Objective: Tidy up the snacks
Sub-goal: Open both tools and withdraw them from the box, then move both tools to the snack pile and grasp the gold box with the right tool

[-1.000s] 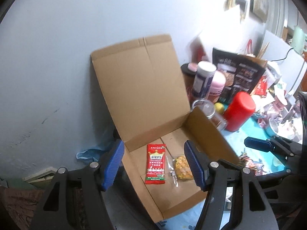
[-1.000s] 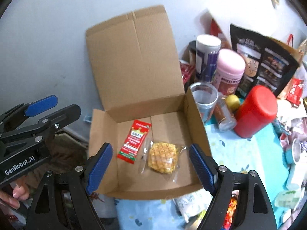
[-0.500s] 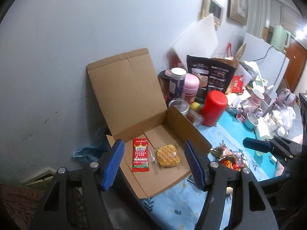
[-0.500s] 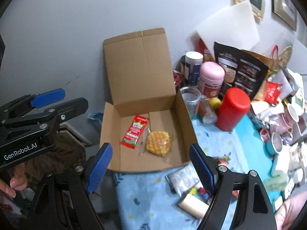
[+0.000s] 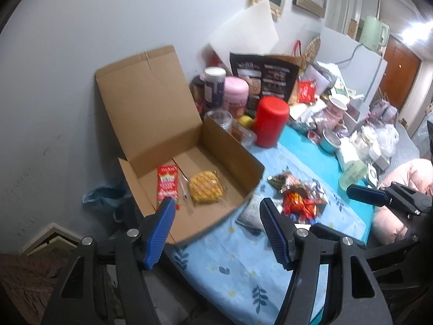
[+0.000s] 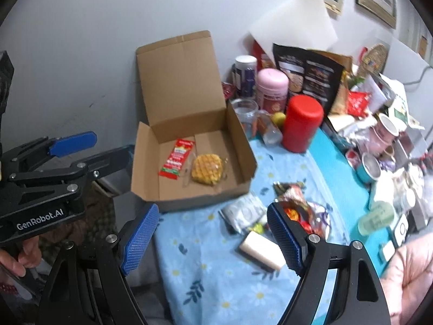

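Holding red sachet [image 6: 177, 157] beside wrapped waffle [image 6: 207, 169], open cardboard box [image 6: 245, 146].

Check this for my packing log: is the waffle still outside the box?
No, the waffle lies inside the box, beside the red packet.

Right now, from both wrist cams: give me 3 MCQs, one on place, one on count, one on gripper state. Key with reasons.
1. Where is the waffle?
A. inside the cardboard box
B. on the blue cloth
C. in a gripper

2. How many snacks lie in the box?
A. none
B. two
C. five

3. How is the right gripper?
A. shut on a packet
B. shut, holding nothing
C. open, holding nothing

Key:
1 A, it lies on the box floor beside the red sachet.
2 B, only sachet and waffle show inside.
3 C, its blue pads stand wide apart with nothing between them.
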### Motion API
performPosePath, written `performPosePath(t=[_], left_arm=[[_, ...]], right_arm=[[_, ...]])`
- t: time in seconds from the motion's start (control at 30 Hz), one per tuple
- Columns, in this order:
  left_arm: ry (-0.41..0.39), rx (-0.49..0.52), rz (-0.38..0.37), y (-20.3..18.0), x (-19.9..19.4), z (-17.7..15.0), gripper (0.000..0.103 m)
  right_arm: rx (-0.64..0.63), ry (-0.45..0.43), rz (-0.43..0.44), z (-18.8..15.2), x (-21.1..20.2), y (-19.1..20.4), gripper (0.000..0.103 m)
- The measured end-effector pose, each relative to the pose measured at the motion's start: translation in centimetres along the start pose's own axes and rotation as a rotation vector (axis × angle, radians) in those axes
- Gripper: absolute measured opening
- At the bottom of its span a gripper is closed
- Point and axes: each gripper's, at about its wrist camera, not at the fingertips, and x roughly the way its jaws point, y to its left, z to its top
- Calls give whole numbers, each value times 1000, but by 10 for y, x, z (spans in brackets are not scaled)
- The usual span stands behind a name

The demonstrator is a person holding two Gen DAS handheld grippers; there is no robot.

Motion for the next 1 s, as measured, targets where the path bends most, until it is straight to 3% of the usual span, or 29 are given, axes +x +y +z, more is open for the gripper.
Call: performPosePath(t=[0.37,1.0], left_arm=[[79,16,-45,-32,31,-34,64],[175,90,-112,-74,107,-52,64]], right_arm=[[86,80,-7,-44,16,-34,83],[273,217,8,-102,75,-108,83]])
